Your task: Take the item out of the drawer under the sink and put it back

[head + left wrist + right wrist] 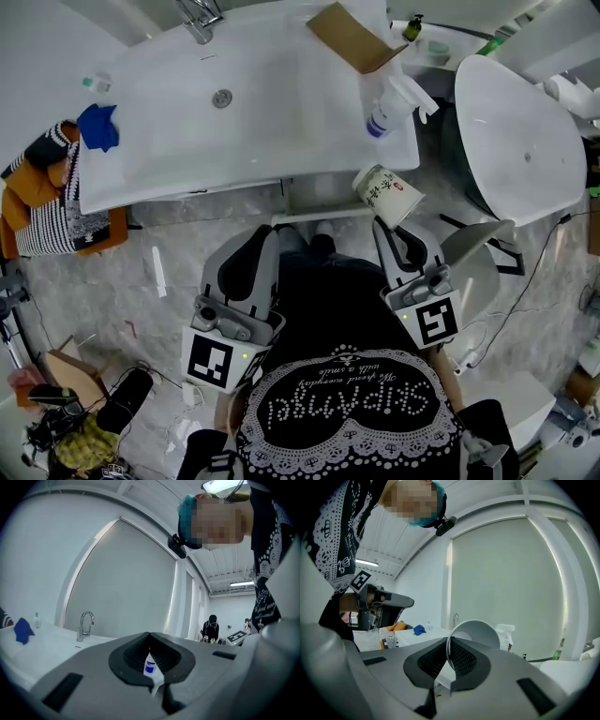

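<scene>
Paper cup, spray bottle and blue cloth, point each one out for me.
paper cup [392,197], head view, on its printed side wall.
spray bottle [379,121], head view, on its blue-labelled body.
blue cloth [97,126], head view, on its middle.

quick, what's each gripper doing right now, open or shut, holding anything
left gripper: closed, fingers together, holding nothing
right gripper: closed on the rim of the paper cup
</scene>
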### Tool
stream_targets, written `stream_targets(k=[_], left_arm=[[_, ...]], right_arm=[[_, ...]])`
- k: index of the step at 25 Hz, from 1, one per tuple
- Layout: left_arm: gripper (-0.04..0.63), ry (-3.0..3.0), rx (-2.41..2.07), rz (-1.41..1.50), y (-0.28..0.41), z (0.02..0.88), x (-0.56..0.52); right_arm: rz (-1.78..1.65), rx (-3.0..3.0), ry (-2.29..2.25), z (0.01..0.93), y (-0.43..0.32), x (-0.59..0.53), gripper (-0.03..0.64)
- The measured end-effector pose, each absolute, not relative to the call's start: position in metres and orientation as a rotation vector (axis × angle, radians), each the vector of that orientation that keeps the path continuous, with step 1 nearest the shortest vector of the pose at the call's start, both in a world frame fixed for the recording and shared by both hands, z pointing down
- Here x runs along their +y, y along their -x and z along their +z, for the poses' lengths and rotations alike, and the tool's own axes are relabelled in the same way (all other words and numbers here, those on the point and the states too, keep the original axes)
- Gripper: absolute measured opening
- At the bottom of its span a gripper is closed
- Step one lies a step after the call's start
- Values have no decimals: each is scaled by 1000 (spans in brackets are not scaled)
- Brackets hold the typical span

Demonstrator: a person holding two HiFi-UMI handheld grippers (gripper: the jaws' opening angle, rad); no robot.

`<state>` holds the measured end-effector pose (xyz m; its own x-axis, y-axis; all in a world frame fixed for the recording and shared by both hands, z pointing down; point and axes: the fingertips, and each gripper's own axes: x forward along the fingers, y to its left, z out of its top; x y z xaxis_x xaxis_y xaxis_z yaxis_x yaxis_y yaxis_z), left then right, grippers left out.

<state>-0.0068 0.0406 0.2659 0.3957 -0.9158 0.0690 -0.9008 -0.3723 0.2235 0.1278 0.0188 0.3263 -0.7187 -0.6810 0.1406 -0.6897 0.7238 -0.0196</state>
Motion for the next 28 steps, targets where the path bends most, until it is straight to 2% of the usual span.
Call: stream_targets(k=[19,28], left_arm=[[5,-2390,-1537,-73,53,265,43],[5,-2373,-1538,-180,77,266,45]], right_arm=[[159,-2725,-1191,320,-89,36,26],[132,-2693,-1186,327,-68,41,26]])
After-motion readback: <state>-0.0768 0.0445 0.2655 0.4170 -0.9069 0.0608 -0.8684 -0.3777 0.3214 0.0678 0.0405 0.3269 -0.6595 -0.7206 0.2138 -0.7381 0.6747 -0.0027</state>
